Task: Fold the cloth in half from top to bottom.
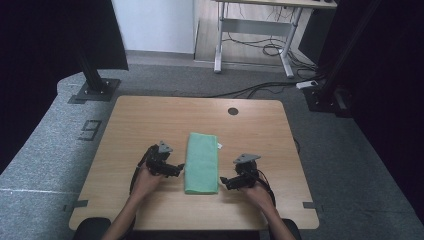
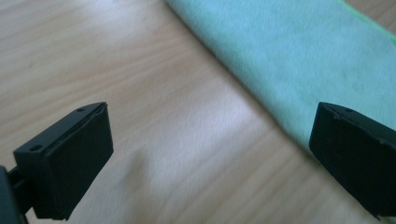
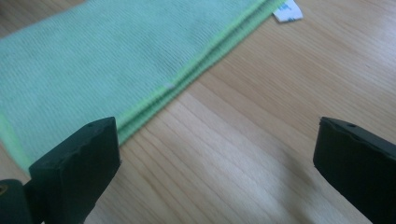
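While the folded green towel (image 1: 202,163) is lying mid-bench (image 1: 150,120), I am holding my left tongs (image 1: 176,170) and right tongs (image 1: 226,181) wide open, empty, flanking it. Its white tag (image 3: 287,11) is showing no readable writing.

The towel (image 1: 202,162) is soft green cloth with a fine, matt, ribbed weave and stitched edges; a small white paper-like label (image 3: 287,11) sits at its 1 o'clock corner. The table (image 1: 150,120) is smooth pale wood-grain with a faint sheen. Both grippers' pads (image 2: 70,158) look like matt black plastic.
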The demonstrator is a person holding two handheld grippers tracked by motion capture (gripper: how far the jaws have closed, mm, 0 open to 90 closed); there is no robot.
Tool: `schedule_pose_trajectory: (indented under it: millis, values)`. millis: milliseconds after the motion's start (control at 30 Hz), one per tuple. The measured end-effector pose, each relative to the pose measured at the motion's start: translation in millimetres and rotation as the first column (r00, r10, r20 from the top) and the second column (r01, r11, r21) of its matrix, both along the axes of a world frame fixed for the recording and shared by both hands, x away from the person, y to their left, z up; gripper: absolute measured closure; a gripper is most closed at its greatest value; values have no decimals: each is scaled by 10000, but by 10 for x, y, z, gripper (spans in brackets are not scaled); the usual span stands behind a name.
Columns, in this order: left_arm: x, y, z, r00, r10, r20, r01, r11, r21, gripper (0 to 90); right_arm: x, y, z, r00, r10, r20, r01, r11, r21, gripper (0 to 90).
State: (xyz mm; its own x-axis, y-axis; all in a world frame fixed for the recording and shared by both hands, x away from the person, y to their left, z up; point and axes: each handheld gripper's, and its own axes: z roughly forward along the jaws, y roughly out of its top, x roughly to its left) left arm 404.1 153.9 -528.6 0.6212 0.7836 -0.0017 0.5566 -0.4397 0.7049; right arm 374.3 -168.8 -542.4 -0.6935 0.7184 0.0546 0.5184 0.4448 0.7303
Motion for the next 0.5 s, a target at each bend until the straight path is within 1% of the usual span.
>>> schedule_pose_trajectory:
  millis: [33, 133, 233, 300, 367, 500]
  values:
    - [20, -28, 1, 10000, 22, 14, -22, 10000, -18, 0, 8, 24, 11, 10000, 37, 1, -37, 10000, -6, 5]
    - [84, -89, 9, 10000, 25, 71, -26, 9999, 162, 0, 30, 84, 32, 9999, 154, 29, -154, 9999, -5, 6]
    - [133, -125, 2, 9999, 129, 79, -130, 9997, 185, 0, 55, 150, 43, 9996, 270, 69, -269, 9996, -90, 6]
    - [165, -139, -18, 9998, 187, 15, -187, 9997, 169, 0, 82, 198, 38, 9996, 294, 48, -294, 9995, -108, 6]
    - [189, -157, -63, 9995, 298, -73, -297, 9994, 185, 0, 111, 235, 28, 9995, 298, 38, -297, 9994, -202, 9]
    - [208, -181, -167, 9989, 394, -242, -385, 9985, 386, 0, 169, 283, 17, 9998, 191, 37, -189, 9993, -316, 14]
